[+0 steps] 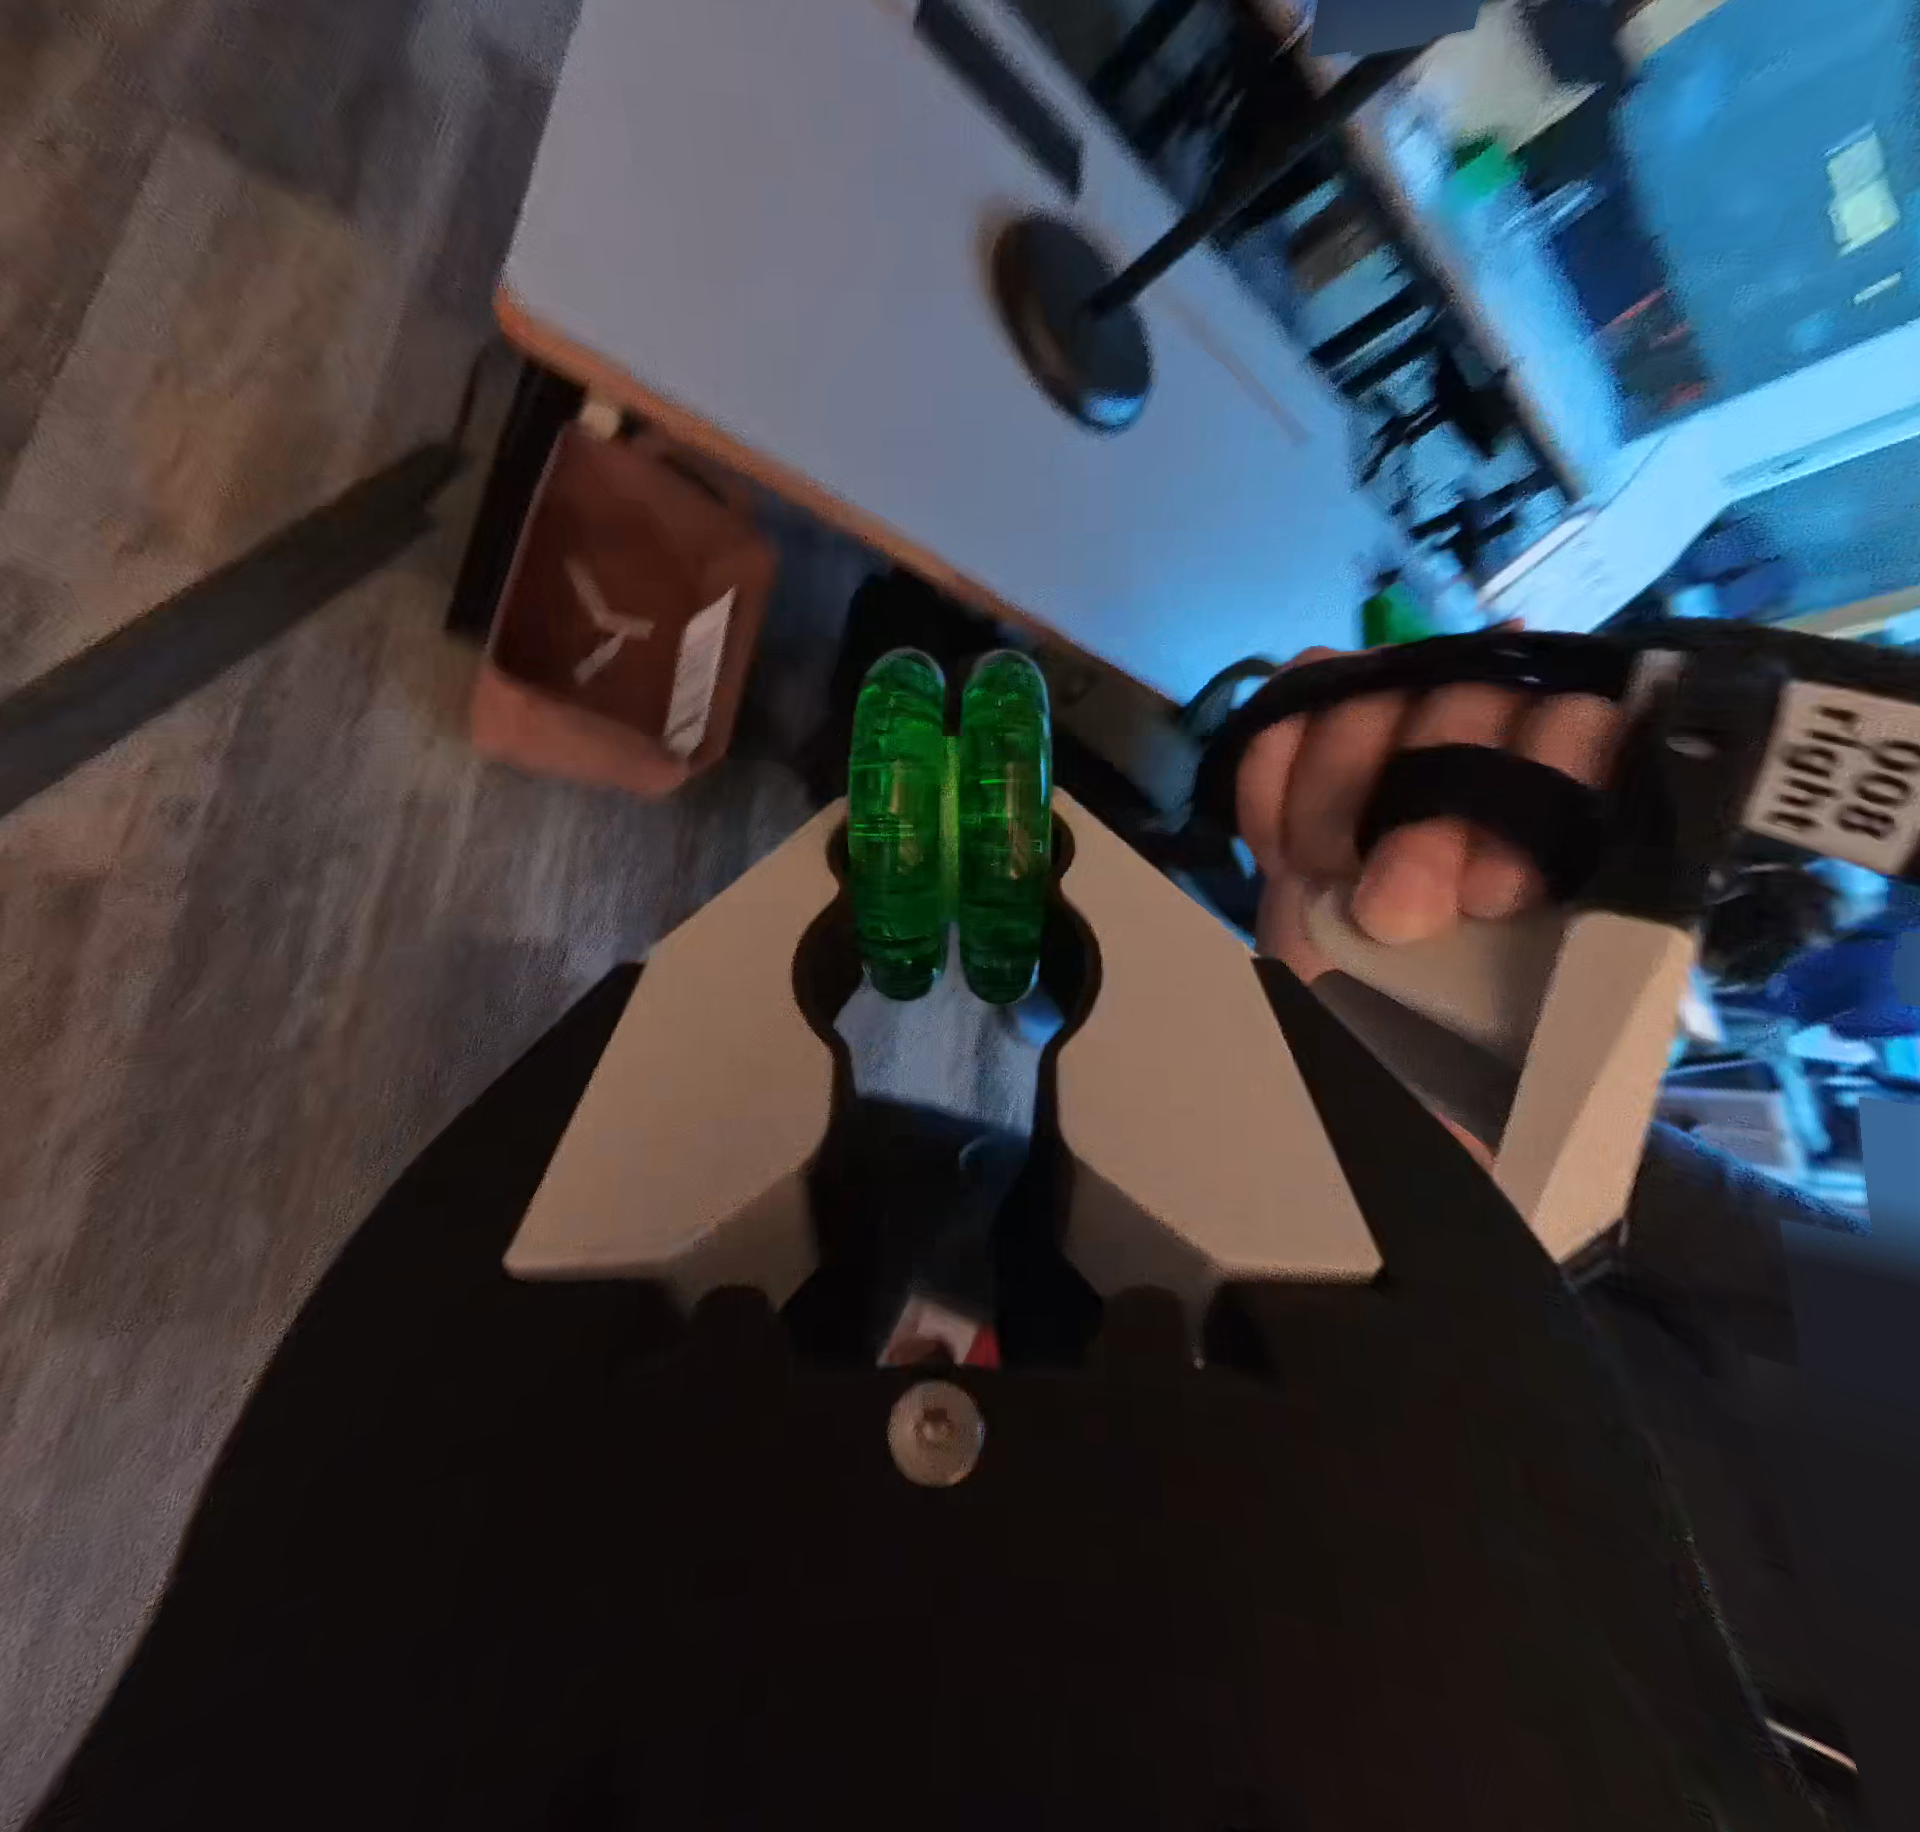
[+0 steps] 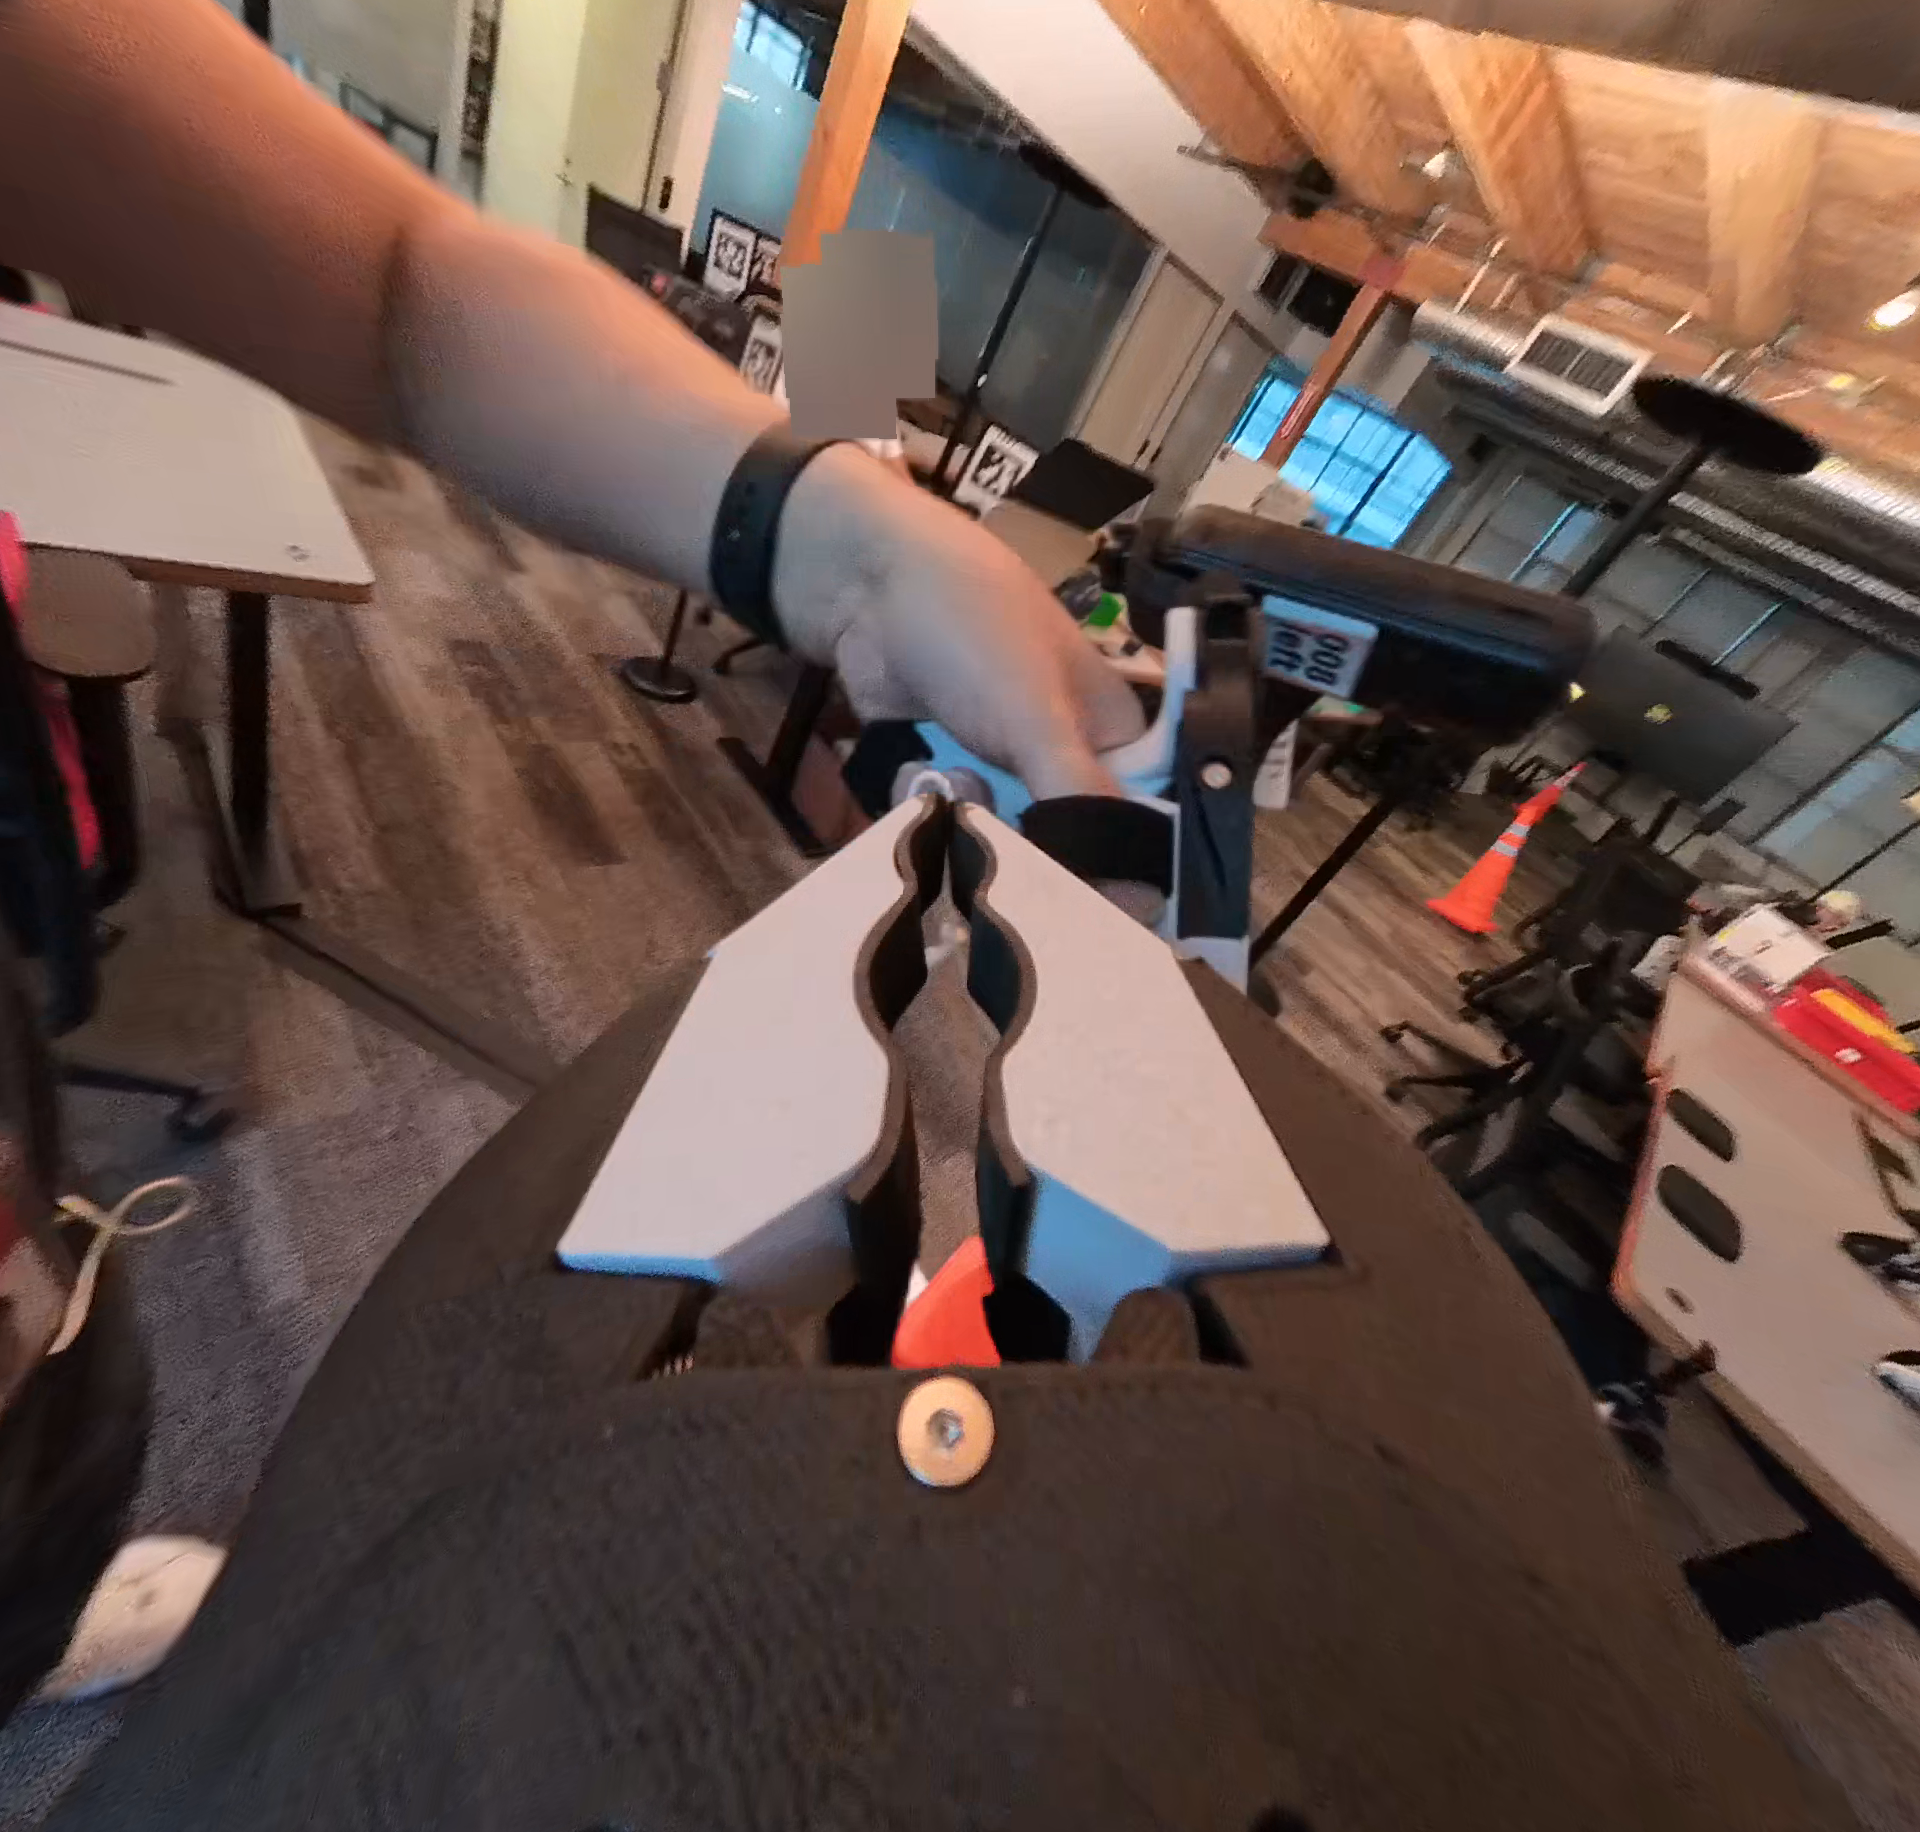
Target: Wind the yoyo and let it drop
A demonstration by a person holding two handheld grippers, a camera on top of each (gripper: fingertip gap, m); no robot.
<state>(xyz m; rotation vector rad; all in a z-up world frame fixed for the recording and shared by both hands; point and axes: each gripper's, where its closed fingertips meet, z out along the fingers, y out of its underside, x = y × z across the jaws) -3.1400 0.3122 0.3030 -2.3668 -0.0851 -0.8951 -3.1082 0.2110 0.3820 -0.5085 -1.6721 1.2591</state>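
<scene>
A translucent green yoyo stands edge-on between the grey fingertips of my left gripper, which is shut on it. No string shows. In the left wrist view, the right gripper's body and the hand that holds it are close on the right. In the right wrist view, my right gripper has its fingertips pressed together, with nothing seen between them. It points at the left gripper and the hand holding it, just beyond its tips. The yoyo is hidden in this view.
A white table top with a black round stand base lies below. A brown cardboard box sits on the carpet. Another table, an orange cone, office chairs and a white cabinet stand around.
</scene>
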